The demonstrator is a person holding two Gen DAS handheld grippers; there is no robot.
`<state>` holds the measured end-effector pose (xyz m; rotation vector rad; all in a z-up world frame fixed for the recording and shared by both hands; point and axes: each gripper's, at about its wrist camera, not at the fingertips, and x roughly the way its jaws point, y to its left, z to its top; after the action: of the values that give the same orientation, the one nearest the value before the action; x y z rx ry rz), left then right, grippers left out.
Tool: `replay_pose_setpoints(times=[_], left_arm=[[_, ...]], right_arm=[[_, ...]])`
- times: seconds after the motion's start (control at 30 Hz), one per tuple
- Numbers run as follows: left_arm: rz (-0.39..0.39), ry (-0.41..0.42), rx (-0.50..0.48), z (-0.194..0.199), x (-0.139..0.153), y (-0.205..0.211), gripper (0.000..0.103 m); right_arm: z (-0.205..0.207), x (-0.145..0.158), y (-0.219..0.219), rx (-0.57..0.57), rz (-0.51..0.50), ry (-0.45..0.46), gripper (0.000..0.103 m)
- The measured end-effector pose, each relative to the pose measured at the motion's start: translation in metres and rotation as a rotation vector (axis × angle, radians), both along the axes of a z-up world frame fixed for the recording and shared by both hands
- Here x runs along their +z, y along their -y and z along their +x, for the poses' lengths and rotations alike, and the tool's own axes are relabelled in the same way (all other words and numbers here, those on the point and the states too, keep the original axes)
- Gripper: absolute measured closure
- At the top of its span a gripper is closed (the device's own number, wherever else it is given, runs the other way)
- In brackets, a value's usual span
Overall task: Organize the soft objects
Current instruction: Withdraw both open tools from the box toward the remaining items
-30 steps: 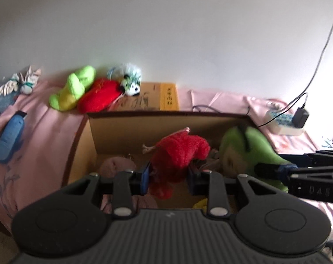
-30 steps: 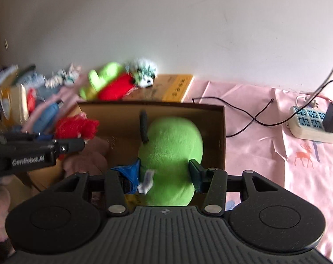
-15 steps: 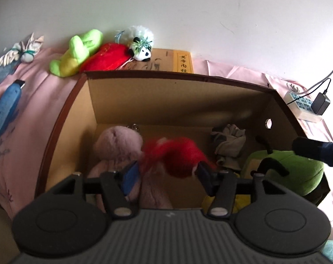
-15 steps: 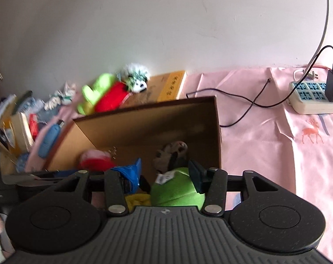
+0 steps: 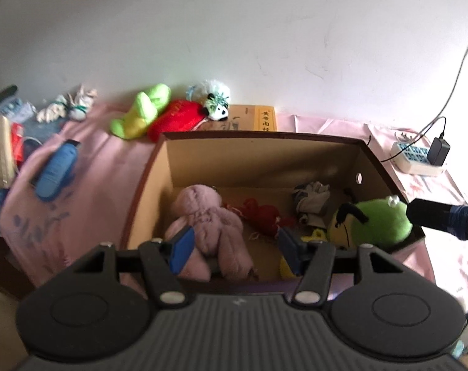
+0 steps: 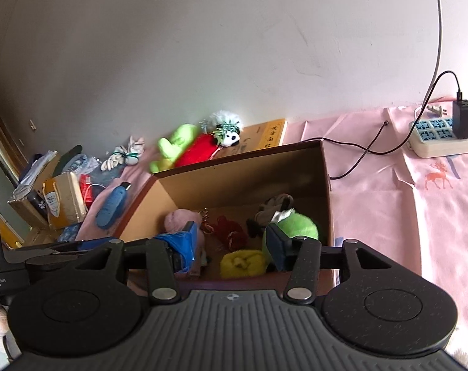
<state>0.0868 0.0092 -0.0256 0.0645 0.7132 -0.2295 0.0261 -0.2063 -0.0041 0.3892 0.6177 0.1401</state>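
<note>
A brown cardboard box (image 5: 252, 154) (image 6: 240, 179) stands on the pink cloth. Inside lie a pink plush (image 5: 207, 213) (image 6: 179, 219), a red plush (image 5: 264, 215) (image 6: 229, 232), a grey soft toy (image 5: 311, 199) (image 6: 274, 205), a green plush (image 5: 376, 221) (image 6: 297, 227) and a yellow one (image 6: 243, 262). My left gripper (image 5: 237, 252) is open and empty above the box's near edge. My right gripper (image 6: 234, 249) is open and empty over the box; its finger also shows at the right of the left wrist view (image 5: 444, 218).
Behind the box lie a lime-green plush (image 5: 141, 113), a red plush (image 5: 175, 119), a panda toy (image 5: 218, 105) and a yellow book (image 5: 258, 119). A blue object (image 5: 56, 170) and clutter lie at the left. A power strip (image 6: 444, 137) with cables lies at the right.
My left gripper opened and let the red plush drop into the box. My right gripper opened and released the green plush into the box. Both grippers rose and drew back.
</note>
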Motion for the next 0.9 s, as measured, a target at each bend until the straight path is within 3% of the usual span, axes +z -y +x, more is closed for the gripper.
replay_pose_setpoints(times=[0.33, 0.9], left_arm=[[0.086, 0.096, 0.017, -0.073, 0.020, 0.007, 0.038], [0.149, 0.101, 0.071, -0.149, 0.009, 0.011, 0.038]], right_arm=[[-0.053, 0.000, -0.019, -0.015, 0.002, 0.056, 0.069], [-0.125, -0.014, -0.034, -0.035, 0.061, 0.087, 0.069]])
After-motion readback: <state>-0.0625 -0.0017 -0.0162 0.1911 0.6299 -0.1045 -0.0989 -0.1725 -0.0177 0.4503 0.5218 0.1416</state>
